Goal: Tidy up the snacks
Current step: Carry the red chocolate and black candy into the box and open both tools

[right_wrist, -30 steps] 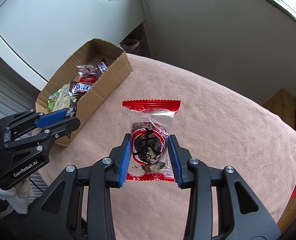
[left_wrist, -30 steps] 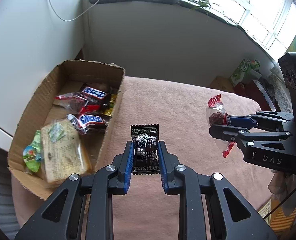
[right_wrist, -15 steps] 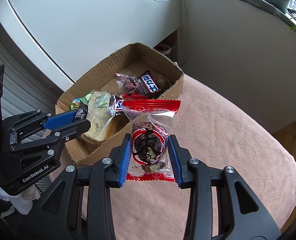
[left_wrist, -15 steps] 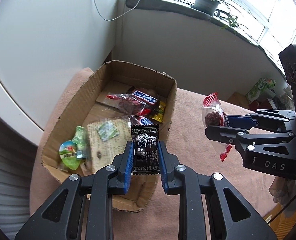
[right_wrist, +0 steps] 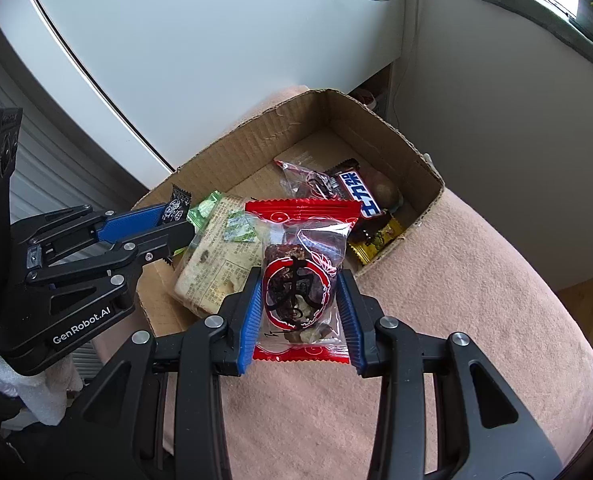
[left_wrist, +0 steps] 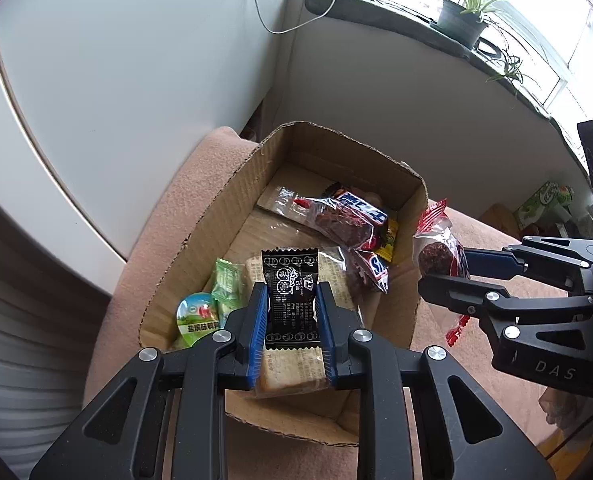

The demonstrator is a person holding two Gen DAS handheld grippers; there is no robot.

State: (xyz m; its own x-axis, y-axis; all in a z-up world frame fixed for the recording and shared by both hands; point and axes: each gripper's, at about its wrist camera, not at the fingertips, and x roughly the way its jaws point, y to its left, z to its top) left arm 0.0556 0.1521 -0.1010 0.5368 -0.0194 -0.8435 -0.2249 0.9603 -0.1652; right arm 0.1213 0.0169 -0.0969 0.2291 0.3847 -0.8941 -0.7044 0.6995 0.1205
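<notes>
Left wrist view: left gripper [left_wrist: 290, 320] clamped on black sachet [left_wrist: 291, 295] above cardboard box [left_wrist: 224, 216]; right gripper [right_wrist: 299, 312] pinching red-edged snack packet [right_wrist: 298, 280] at the box's edge — best released low, over bare cardboard.

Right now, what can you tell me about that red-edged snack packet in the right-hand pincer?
The red-edged packet is clear crinkly plastic with crimped red strips at top and bottom and a red-and-black round emblem over a dark brown lumpy snack. It stands upright, sealed, pinched at its sides by the right gripper, above the pink cloth beside the cardboard box.
</notes>
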